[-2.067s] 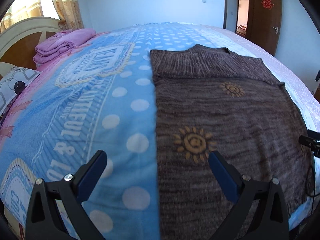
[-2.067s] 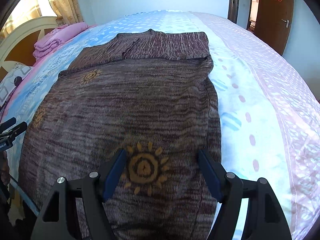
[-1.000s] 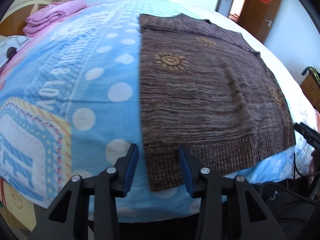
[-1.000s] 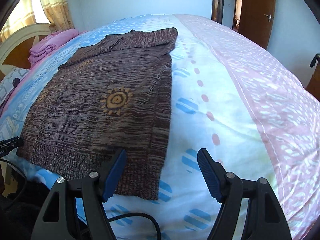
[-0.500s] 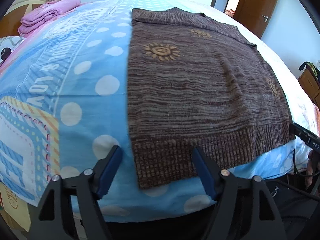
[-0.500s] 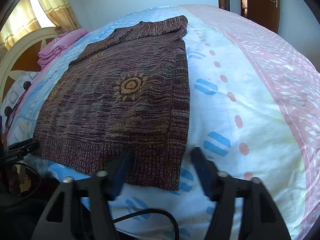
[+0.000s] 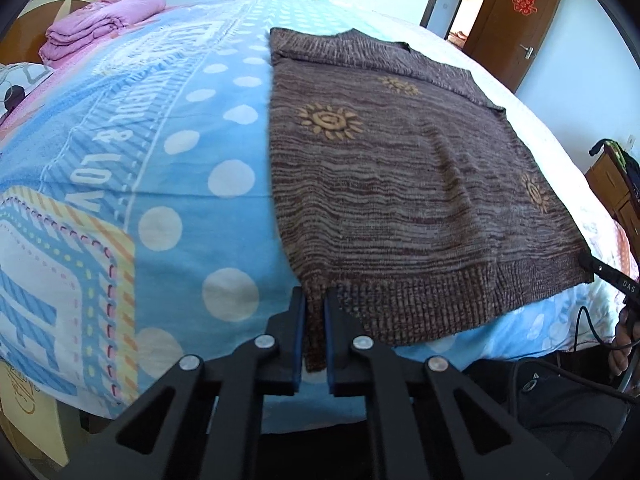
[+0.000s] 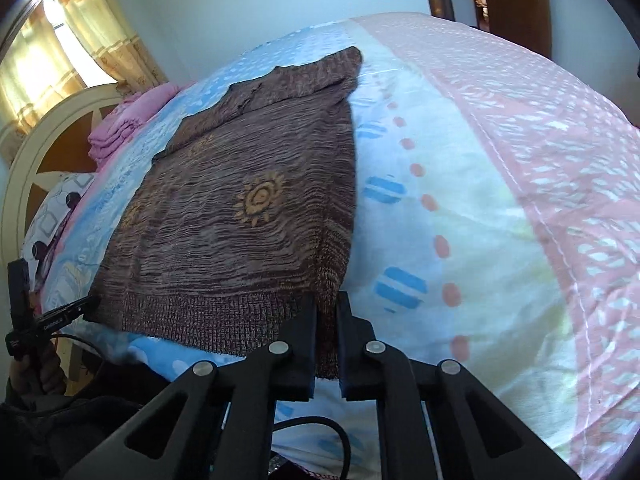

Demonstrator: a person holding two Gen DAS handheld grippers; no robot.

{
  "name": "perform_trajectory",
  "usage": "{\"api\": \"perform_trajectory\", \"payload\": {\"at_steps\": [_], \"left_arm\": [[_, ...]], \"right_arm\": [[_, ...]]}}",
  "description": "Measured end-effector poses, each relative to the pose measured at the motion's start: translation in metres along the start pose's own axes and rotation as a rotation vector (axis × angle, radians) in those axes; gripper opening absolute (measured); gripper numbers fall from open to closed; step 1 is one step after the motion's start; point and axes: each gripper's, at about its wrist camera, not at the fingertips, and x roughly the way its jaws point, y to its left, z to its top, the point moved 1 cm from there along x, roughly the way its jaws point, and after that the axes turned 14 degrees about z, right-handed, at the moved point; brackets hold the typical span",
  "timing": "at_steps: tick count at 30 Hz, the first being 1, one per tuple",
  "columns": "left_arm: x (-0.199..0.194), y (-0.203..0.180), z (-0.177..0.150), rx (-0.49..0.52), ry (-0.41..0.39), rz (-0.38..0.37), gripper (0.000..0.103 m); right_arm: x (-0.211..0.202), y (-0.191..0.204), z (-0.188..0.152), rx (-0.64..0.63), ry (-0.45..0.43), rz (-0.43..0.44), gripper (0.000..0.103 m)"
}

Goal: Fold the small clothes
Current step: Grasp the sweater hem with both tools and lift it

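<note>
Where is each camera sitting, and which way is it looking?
Left wrist view: sits on the left hand-held gripper, looking forward and down over the blue polka-dot bedspread; its black fingers pinch the near left hem corner of the brown knitted sweater with sun motifs.
Right wrist view: sits on the right hand-held gripper, looking forward and down across the bed; its fingers pinch the sweater's near right hem corner.
Shared: both show the sweater, the folded pink blanket and the other gripper at the frame edge.

Both grippers' jaws closed, angled downward
</note>
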Motion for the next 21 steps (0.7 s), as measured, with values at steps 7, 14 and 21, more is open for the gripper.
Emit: {"api": "perform_trajectory", "payload": {"at_steps": [7, 14, 21], "left_arm": [[0.009, 0.004, -0.001, -0.029, 0.017, 0.000, 0.016], [0.009, -0.003, -0.004, -0.023, 0.025, -0.029, 0.040], [-0.008, 0.002, 0.003, 0.000, -0.027, -0.061, 0.007]], "right_arm": [[0.012, -0.006, -0.003, 0.050, 0.020, 0.046, 0.019], [0.019, -0.002, -0.009, 0.032, 0.042, 0.046, 0.017], [-0.004, 0.006, 0.000, 0.005, -0.019, 0.104, 0.006]]}}
